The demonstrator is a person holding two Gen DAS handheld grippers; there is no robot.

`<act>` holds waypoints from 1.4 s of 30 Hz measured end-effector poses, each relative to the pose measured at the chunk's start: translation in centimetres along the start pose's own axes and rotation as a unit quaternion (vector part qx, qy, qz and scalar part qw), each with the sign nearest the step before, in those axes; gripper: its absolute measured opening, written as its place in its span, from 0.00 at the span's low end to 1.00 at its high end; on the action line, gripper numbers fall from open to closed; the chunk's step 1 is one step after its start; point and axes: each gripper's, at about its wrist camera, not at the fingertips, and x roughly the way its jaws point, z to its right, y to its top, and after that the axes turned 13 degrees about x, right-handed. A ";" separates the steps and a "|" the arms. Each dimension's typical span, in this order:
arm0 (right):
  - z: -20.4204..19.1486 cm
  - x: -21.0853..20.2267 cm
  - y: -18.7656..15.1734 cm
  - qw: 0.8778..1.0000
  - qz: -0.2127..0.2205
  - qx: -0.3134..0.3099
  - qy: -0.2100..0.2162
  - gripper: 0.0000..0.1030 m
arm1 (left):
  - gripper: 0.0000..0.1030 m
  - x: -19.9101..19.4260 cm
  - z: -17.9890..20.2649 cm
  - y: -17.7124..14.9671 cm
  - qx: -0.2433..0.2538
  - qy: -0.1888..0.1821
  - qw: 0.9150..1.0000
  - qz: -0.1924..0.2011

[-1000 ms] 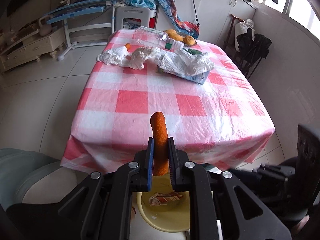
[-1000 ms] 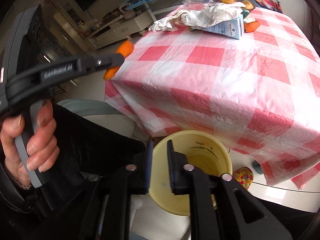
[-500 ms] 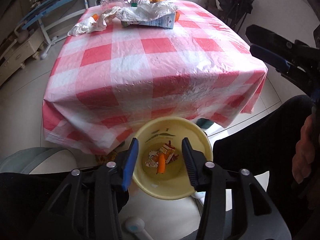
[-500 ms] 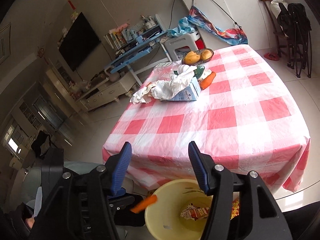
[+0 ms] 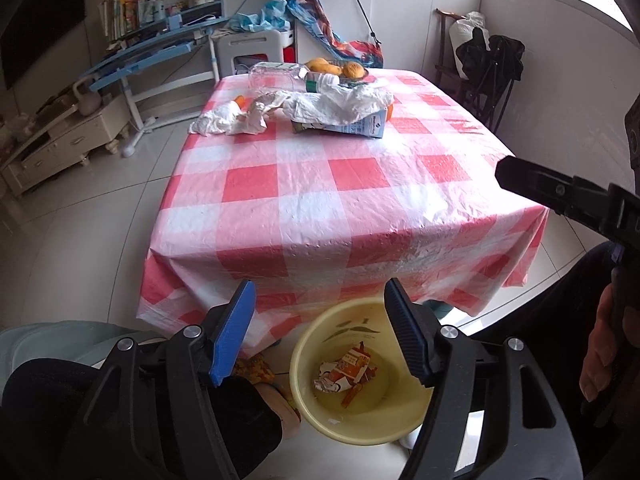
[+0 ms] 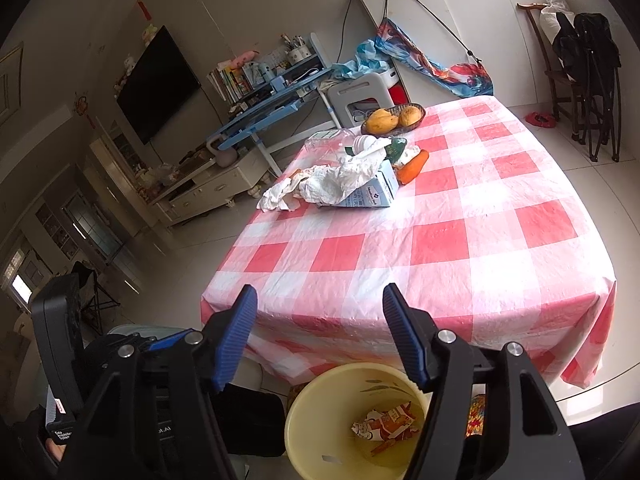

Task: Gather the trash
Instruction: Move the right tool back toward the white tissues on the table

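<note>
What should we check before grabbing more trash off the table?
1. Left gripper open and empty: ok.
2. Right gripper open and empty: ok.
3. Yellow bin upright with room left: ok.
4. Carrot piece inside the bin beside the crumpled wrapper: ok.
5. Trash left on the table: crumpled tissues and milk carton remain: not ok.
6. Whether the carton is empty: cannot tell.

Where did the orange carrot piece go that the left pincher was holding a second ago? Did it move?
Yes. It dropped from the left gripper, now open, into the yellow bin below the table edge, beside a crumpled wrapper.
</note>
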 end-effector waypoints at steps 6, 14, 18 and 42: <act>-0.5 -0.1 -0.1 1.000 0.006 -0.011 -0.002 0.62 | 0.66 -1.5 -1.9 0.8 -0.031 0.043 0.998 0.041; -1.6 0.0 0.3 0.999 0.019 -0.031 -0.004 0.64 | 0.71 -2.7 -5.9 3.1 -0.065 0.075 0.992 0.075; -2.2 0.3 0.6 0.999 0.019 -0.042 -0.005 0.65 | 0.71 -2.3 -8.0 4.4 -0.081 0.080 0.991 0.077; -2.0 9.4 10.4 0.996 -0.017 -0.072 -0.051 0.69 | 0.72 14.1 -8.2 15.3 0.129 0.107 0.985 -0.029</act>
